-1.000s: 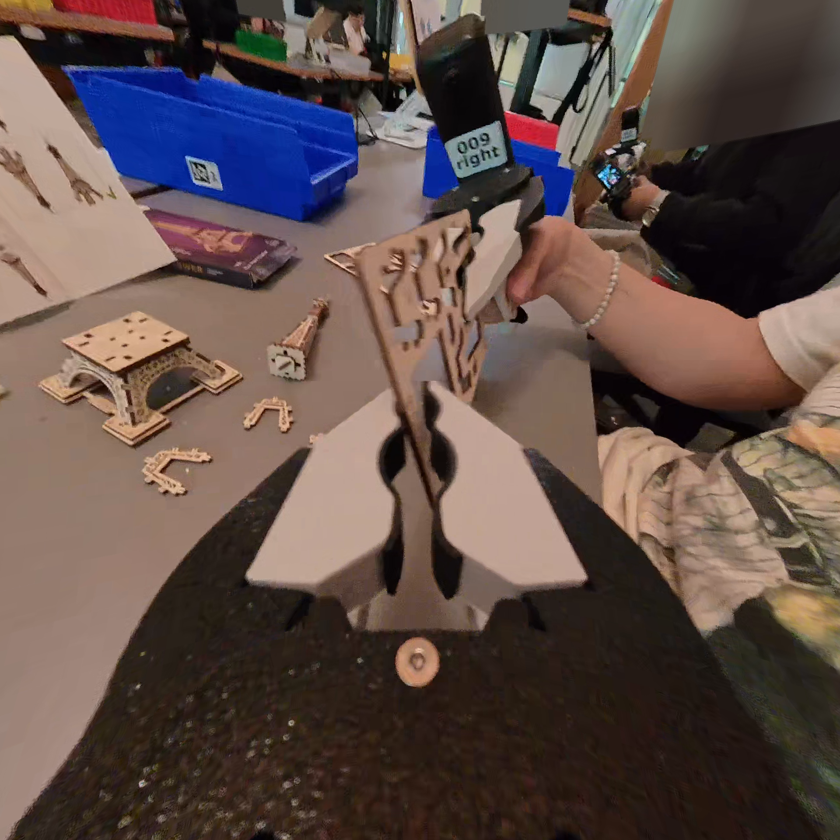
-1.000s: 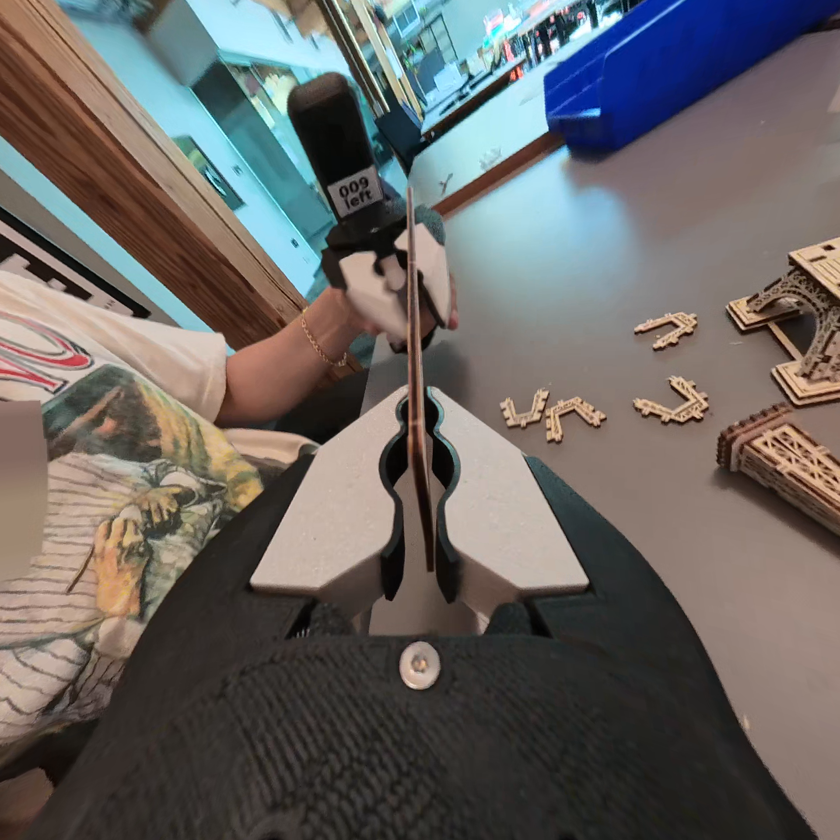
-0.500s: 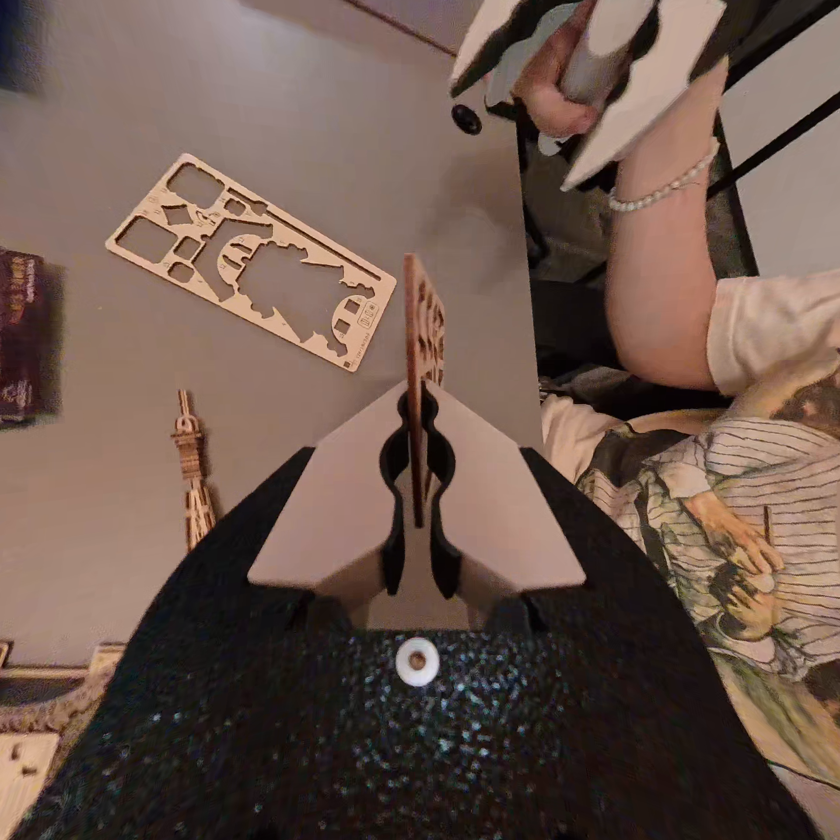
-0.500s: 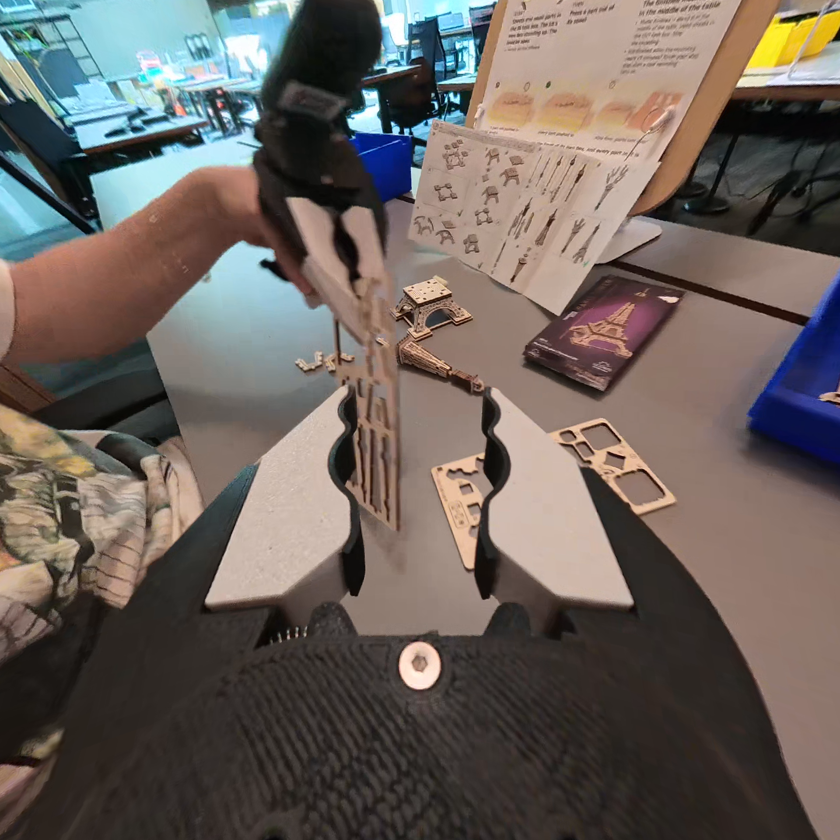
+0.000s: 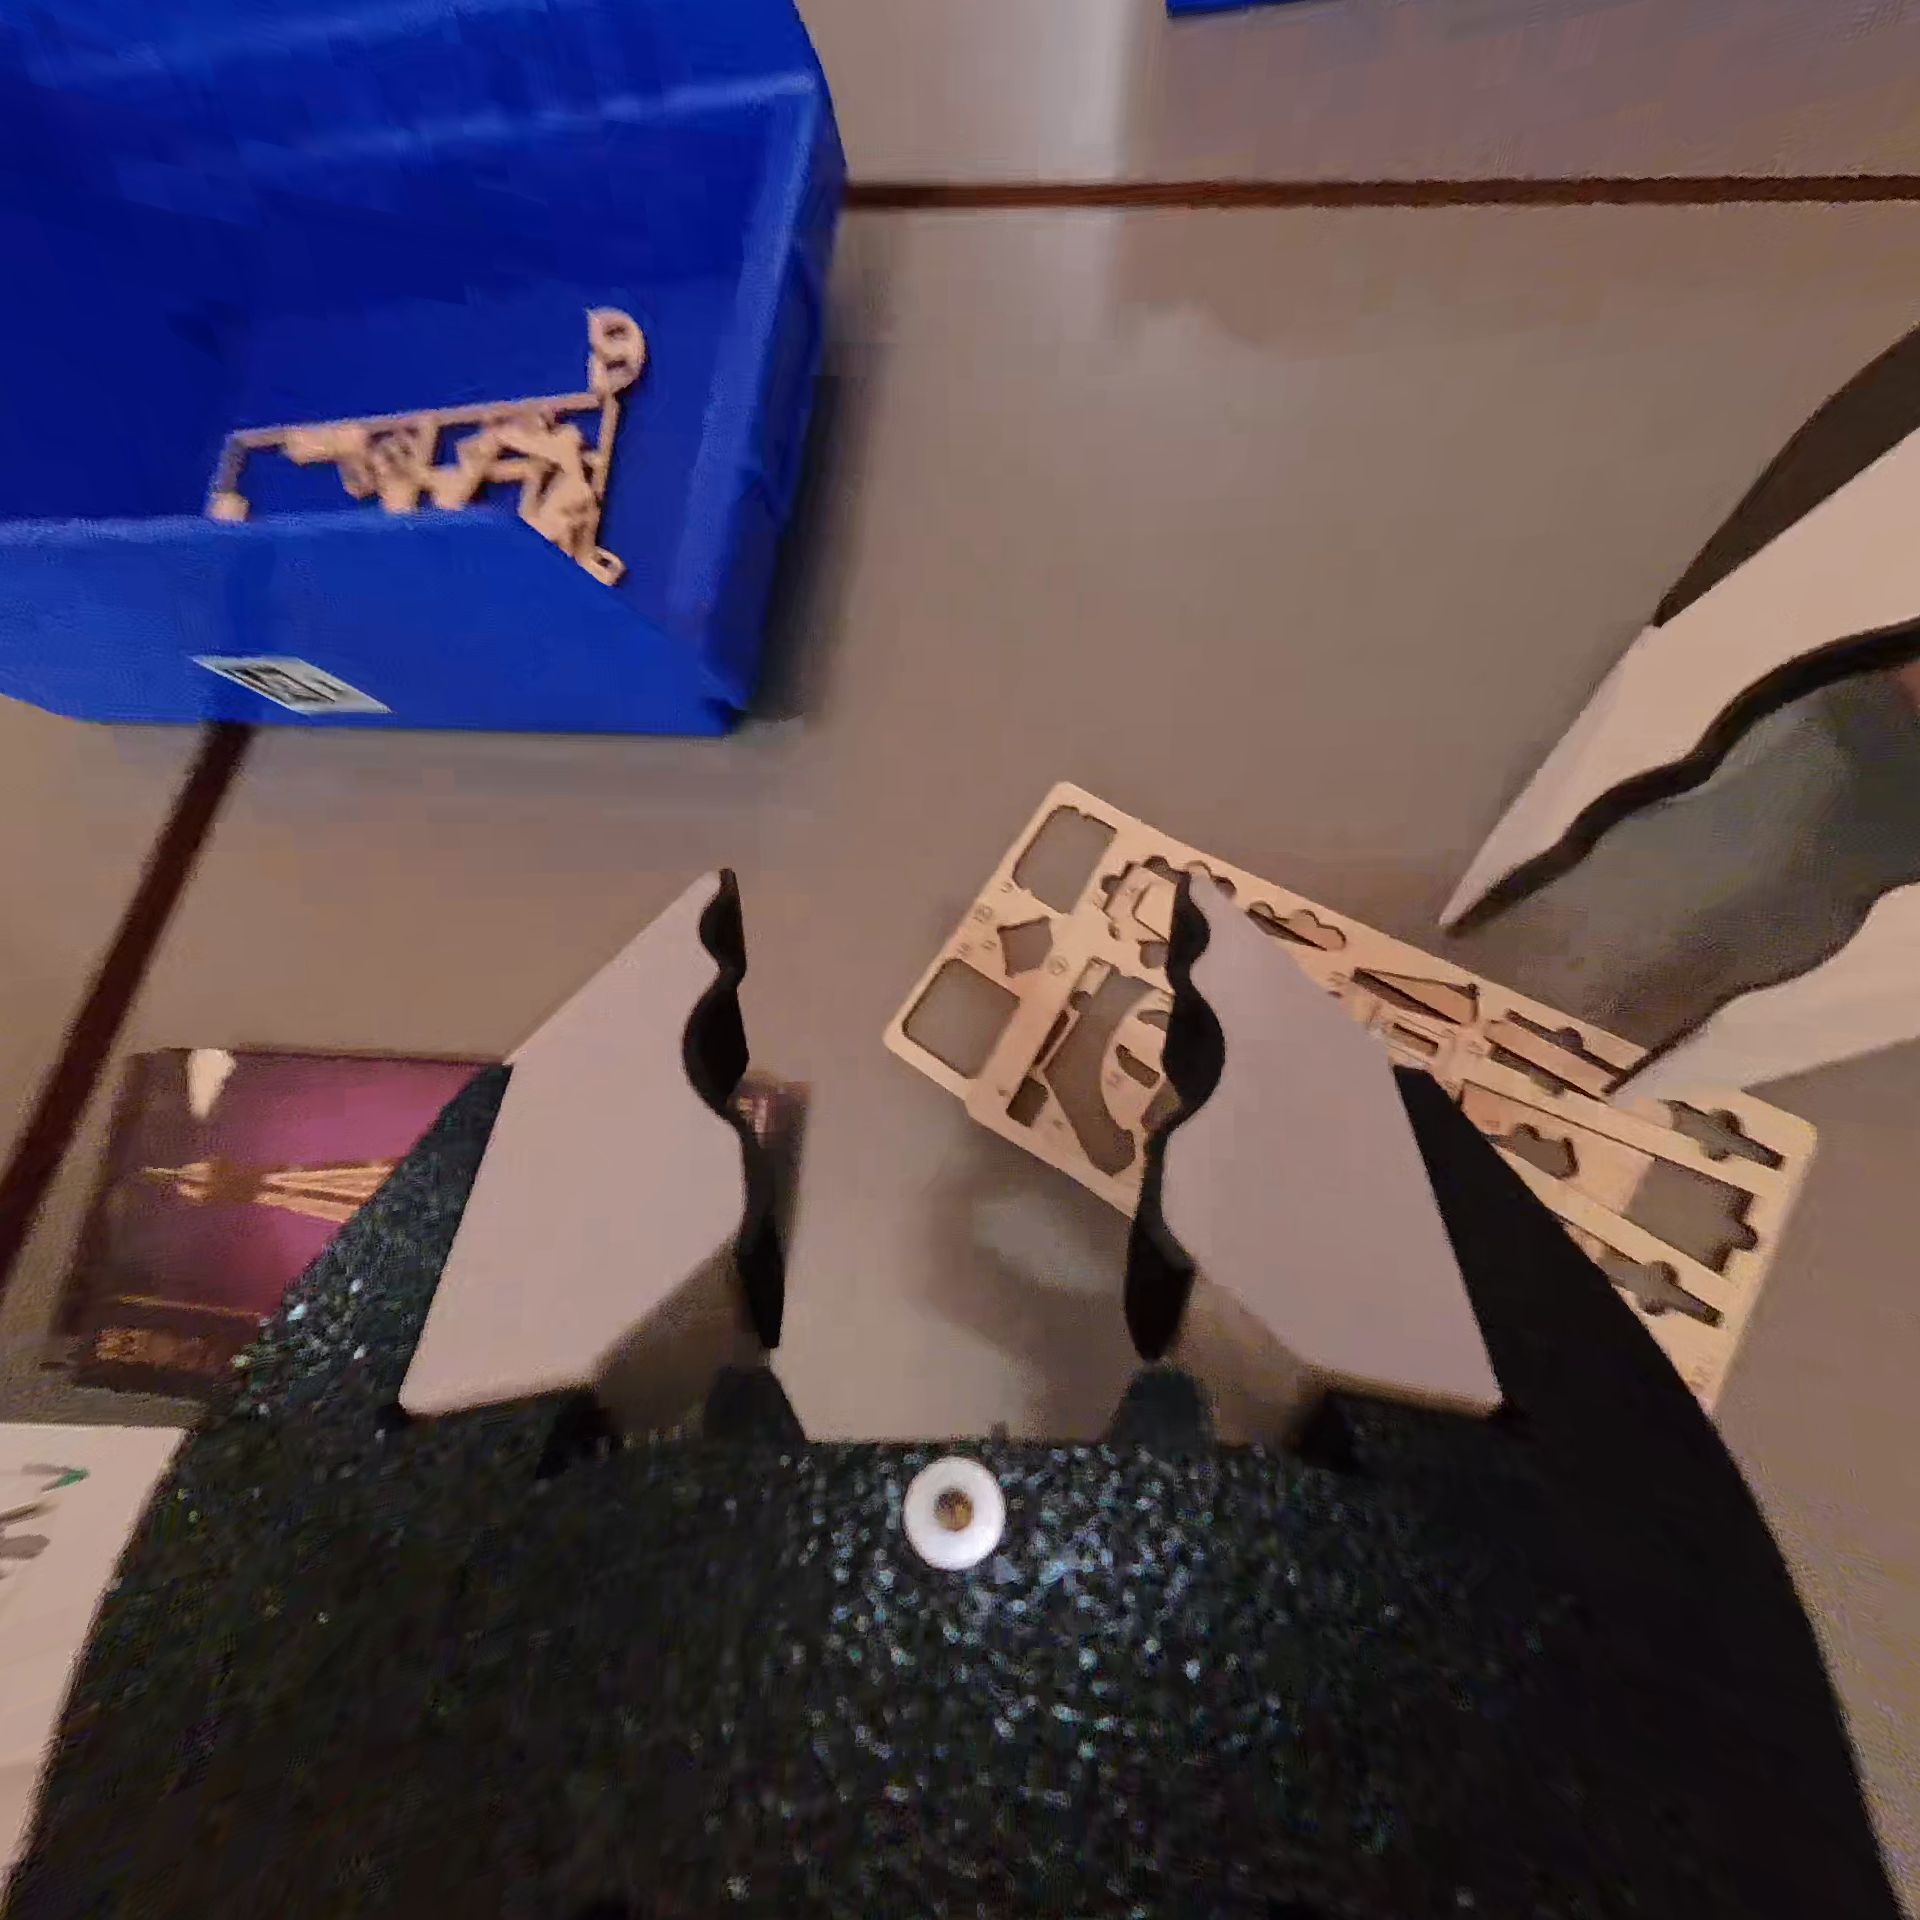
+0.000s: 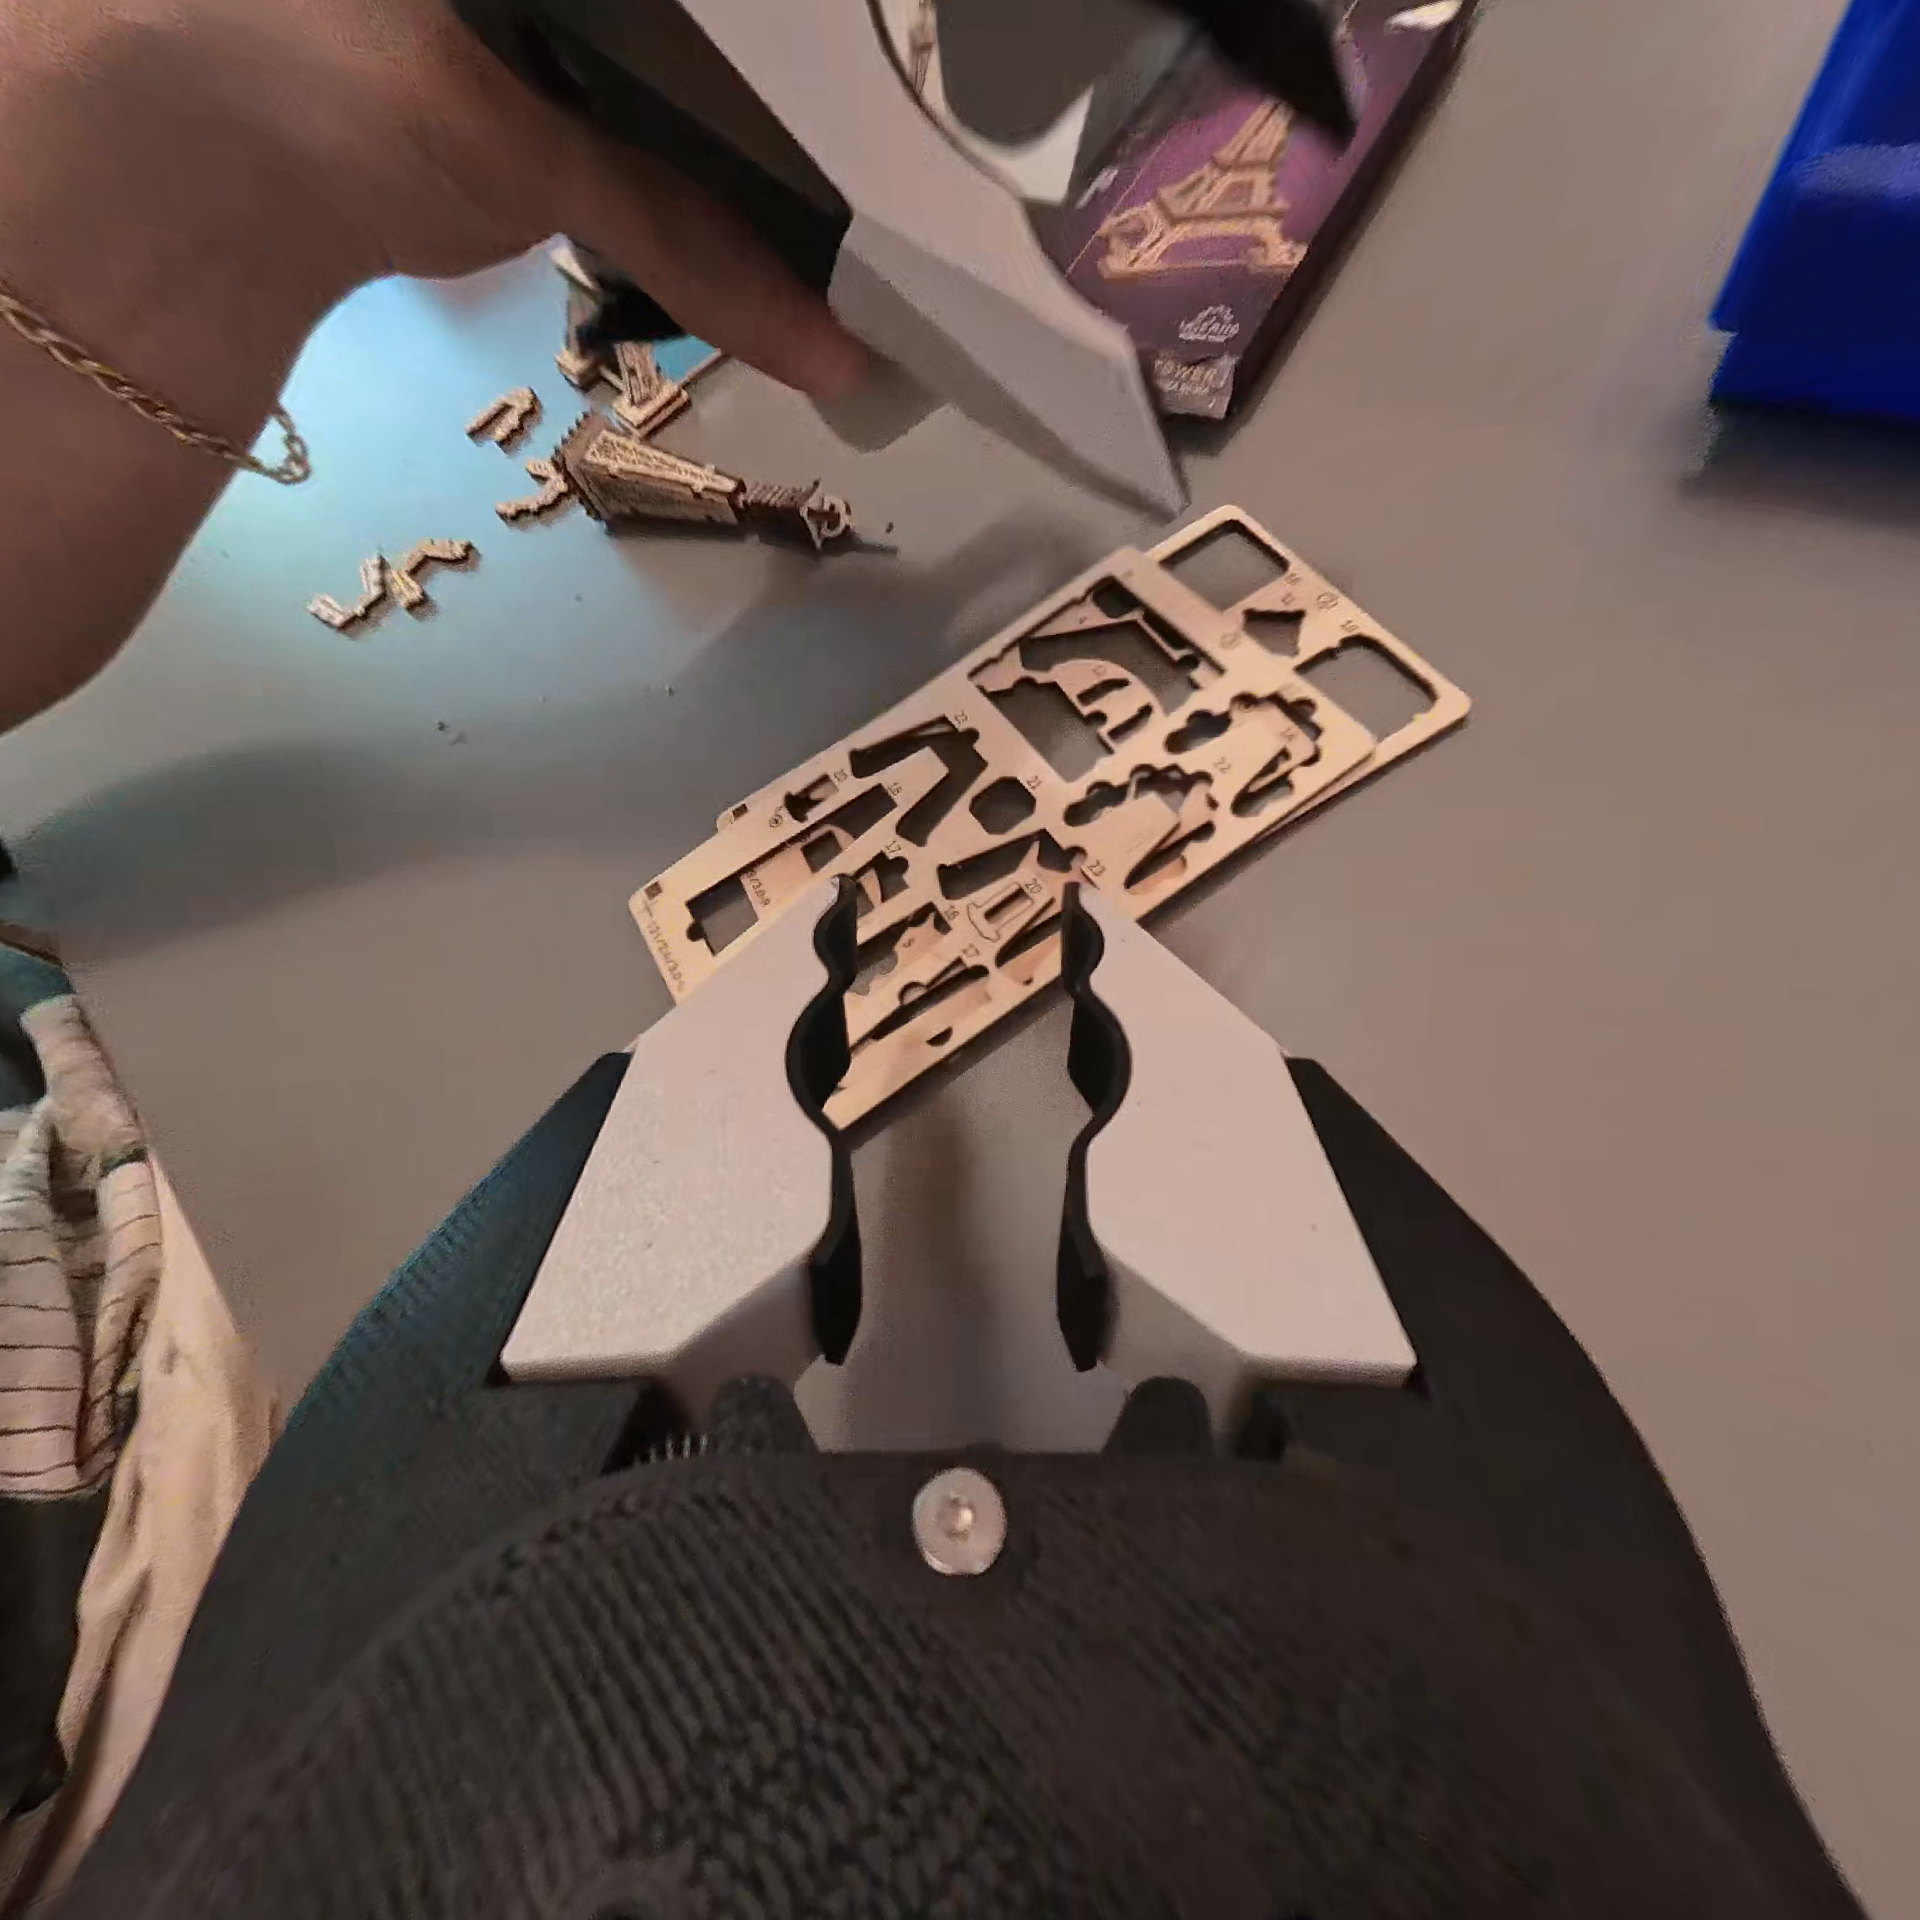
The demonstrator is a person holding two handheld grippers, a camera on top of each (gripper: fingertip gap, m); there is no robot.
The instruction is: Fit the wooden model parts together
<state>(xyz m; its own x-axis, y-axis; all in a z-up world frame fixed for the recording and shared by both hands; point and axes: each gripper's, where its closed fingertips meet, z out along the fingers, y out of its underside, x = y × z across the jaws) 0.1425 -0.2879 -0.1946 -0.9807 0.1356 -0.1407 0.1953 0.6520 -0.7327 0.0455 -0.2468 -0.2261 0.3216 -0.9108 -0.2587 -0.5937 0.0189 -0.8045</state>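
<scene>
Two flat wooden cut-out sheets point(image 6: 1091, 769) lie stacked on the grey table, the upper one skewed across the lower; they also show in the left wrist view point(image 5: 1351, 1049). My right gripper point(image 6: 958, 894) is open and empty, just above the near end of the sheets. My left gripper point(image 5: 956, 904) is open and empty above their other end. One of its fingers point(image 6: 987, 343) shows in the right wrist view. A wooden tower spire point(image 6: 665, 478) and small bracket pieces point(image 6: 395, 582) lie on the table beyond the sheets.
A blue bin point(image 5: 416, 623) stands at the far left with a wooden scrap frame point(image 5: 468, 457) inside. A purple box point(image 5: 239, 1174) lies beside my left gripper; it also shows in the right wrist view point(image 6: 1226, 208). A white paper point(image 5: 62, 1507) lies at the lower left.
One second ago both grippers were shut on one sheet held upright. The right let go first, then the left. The sheet now lies on the other sheet, and both grippers have swung down over the table.
</scene>
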